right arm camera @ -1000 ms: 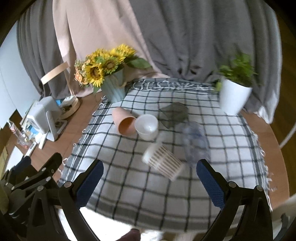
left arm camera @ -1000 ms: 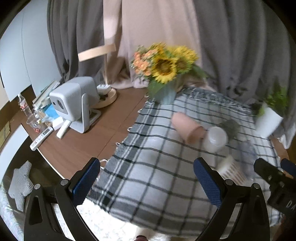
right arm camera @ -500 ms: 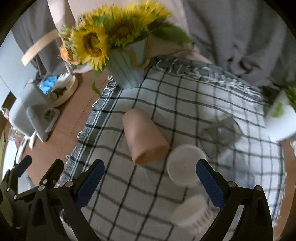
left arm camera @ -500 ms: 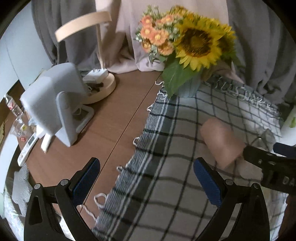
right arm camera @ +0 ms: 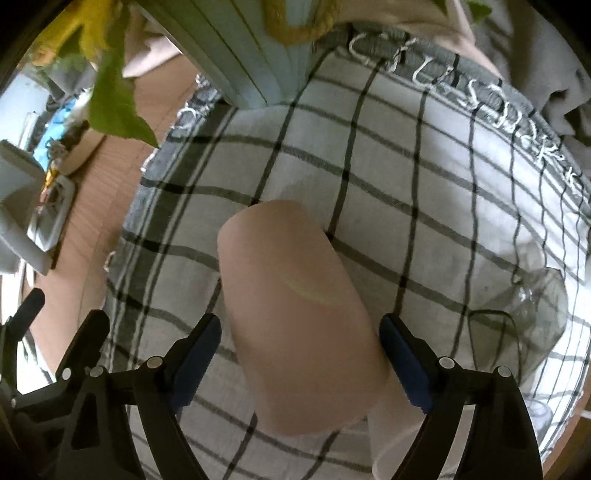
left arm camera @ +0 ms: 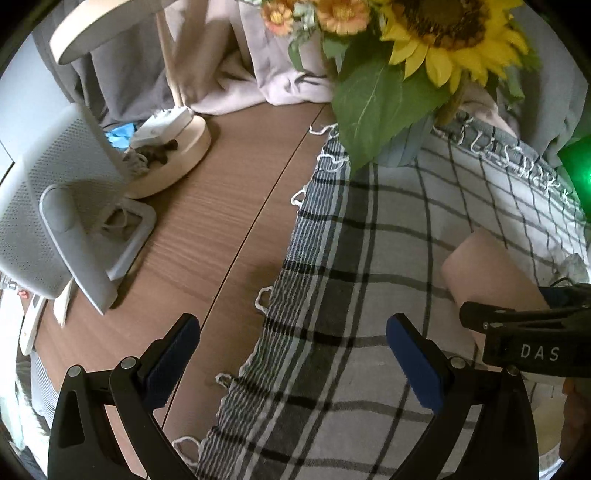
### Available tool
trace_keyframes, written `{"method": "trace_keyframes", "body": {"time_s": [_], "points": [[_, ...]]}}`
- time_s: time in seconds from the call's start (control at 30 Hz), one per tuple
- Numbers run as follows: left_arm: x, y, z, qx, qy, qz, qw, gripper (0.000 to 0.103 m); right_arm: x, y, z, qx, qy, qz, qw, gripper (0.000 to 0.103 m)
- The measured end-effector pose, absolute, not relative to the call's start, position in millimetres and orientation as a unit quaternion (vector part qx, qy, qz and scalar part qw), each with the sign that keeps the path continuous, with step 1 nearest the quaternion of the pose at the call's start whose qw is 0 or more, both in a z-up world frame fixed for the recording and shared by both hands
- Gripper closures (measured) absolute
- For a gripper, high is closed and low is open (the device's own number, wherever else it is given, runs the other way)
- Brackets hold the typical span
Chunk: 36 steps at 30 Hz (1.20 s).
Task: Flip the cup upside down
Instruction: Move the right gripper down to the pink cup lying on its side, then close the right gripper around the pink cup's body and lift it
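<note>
The pink cup (right arm camera: pixel 295 317) lies on its side on the checked tablecloth (right arm camera: pixel 424 177), its closed base toward the ribbed vase (right arm camera: pixel 243 48) and its wider mouth end toward the camera. The right gripper (right arm camera: pixel 300 354) straddles it, blue-padded fingers (right arm camera: pixel 195 354) spread apart on either flank with a sliver of cloth showing between each pad and the cup wall, so it is not yet clamped. A second ago the cup was small and mid-table in this view; half a second ago it lay ahead of the fingertips; now it fills the gap between them.

In the left wrist view the same cup (left arm camera: pixel 487 273) shows at the right edge, partly covered by the right gripper's black frame. The left gripper (left arm camera: pixel 293 354) hangs with its fingers wide apart and nothing between them, over the fringed cloth edge and the wooden table (left arm camera: pixel 207 221). It has closed in too: the sunflower bouquet (left arm camera: pixel 436 33) now crowds the top, where earlier the whole table was in sight.

Beside the cup, a white cup (right arm camera: pixel 388 428) is cut off behind the right finger, and a clear glass (right arm camera: pixel 532 310) is faint and hard to outline. On the wood stand a white projector-like device (left arm camera: pixel 48 206) and a round lamp base (left arm camera: pixel 173 155).
</note>
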<state>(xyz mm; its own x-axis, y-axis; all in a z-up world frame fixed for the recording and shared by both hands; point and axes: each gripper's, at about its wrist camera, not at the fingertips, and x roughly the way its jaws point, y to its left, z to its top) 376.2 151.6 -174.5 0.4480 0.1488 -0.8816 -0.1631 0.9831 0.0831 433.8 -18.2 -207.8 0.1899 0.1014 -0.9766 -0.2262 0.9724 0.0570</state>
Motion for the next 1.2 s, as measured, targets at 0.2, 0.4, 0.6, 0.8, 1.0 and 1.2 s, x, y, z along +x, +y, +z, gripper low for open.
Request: {"method": "trace_keyframes", "body": {"time_s": [0.2,0.4,0.6,0.8,1.0,1.2], "points": [[381.4,154.1,-181.1,-0.003,0.524,0.088,0.847,0.0,441.3,-18.7,-221.8,-0.046,0.648,0.095,0.754,0.02],[382.4,158.1,-181.5,-0.002,0.523,0.086,0.848,0.0,442.3,-13.1,-222.9,-0.052,0.647,0.088,0.755,0.024],[377.3,167.1,-173.9,-0.003,0.513,0.084,0.854,0.0,432.4,-14.1,-207.1,-0.027,0.635,0.083,0.767,0.027],[372.0,172.4,-168.8,-0.005,0.506,0.084,0.859,0.0,420.7,-14.0,-198.2,-0.02,0.62,0.076,0.781,0.028],[365.3,177.2,-168.6,0.004,0.502,0.089,0.86,0.0,410.6,-9.7,-188.4,-0.019,0.598,0.068,0.799,0.028],[358.4,176.6,-164.1,0.013,0.495,0.087,0.864,0.0,406.8,-3.3,-176.7,-0.041,0.568,0.061,0.82,0.028]]}}
